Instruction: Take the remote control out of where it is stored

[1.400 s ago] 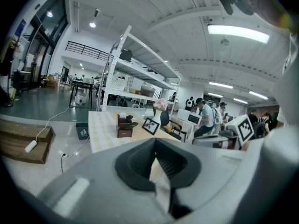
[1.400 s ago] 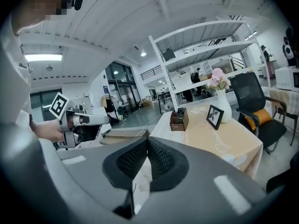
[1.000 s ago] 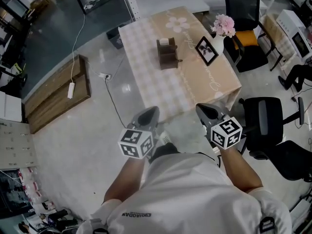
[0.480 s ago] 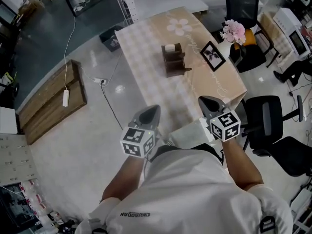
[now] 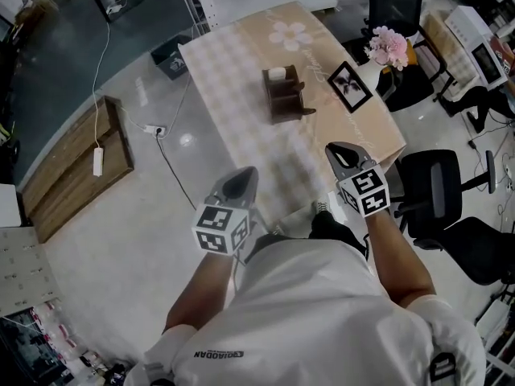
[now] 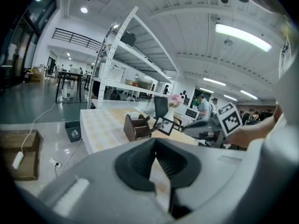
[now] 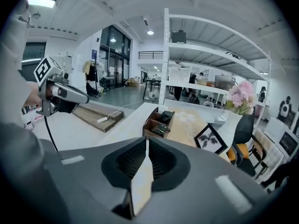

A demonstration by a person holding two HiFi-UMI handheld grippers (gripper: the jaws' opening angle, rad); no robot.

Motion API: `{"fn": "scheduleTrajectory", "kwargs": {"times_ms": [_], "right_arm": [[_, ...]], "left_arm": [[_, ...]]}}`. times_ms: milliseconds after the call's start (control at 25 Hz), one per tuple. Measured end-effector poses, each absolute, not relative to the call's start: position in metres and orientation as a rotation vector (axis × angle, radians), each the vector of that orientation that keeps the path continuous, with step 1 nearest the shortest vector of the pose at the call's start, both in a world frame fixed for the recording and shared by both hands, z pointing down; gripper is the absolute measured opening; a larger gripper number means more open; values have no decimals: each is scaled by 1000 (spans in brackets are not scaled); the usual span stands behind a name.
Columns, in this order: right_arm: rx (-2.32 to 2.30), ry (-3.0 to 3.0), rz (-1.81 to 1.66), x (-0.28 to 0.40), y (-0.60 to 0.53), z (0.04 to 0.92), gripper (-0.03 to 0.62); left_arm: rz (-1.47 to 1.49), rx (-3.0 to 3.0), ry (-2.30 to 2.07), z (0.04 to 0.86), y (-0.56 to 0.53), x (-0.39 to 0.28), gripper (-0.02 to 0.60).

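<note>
A brown wooden organizer (image 5: 283,95) stands mid-table on the checked cloth (image 5: 241,95); the left gripper view shows the organizer (image 6: 136,127) too. In the right gripper view a dark remote control (image 7: 161,129) lies in the front compartment of the organizer (image 7: 158,119). Both grippers hang in the air short of the table's near end, well apart from the organizer. My left gripper (image 5: 244,175) is shut and empty, the tips of the left gripper (image 6: 155,141) meeting. My right gripper (image 5: 336,149) has just been opening. A thin slit runs between the jaws of the right gripper (image 7: 146,143), with nothing in it.
A black photo frame (image 5: 348,87) and a vase of pink flowers (image 5: 388,47) stand on the table's right side. Black office chairs (image 5: 434,191) crowd the right. On the floor at the left lie a wooden platform (image 5: 72,175), a cable and a small bin (image 5: 169,55).
The person has stepped toward the table and both grippers have come closer to its near end. The right gripper has rolled a little.
</note>
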State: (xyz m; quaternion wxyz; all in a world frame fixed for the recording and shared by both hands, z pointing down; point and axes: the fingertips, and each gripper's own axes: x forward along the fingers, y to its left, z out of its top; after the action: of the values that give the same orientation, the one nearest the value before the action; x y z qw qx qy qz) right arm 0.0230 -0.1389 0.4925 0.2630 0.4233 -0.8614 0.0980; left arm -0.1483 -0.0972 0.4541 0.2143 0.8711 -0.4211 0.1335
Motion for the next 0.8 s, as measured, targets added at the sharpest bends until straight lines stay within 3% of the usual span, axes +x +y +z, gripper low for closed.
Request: {"fn": "scheduleTrajectory", "kwargs": {"times_ms": [400,800], "right_arm": [[1016,-2332,216,27,-187,509,34],[861,-2253,8,20,-237,538,94]], "left_arm": [[333,2322,-1300,455,-111,-143,3],[337,2240,-1406,458,-125,-131,3]]}}
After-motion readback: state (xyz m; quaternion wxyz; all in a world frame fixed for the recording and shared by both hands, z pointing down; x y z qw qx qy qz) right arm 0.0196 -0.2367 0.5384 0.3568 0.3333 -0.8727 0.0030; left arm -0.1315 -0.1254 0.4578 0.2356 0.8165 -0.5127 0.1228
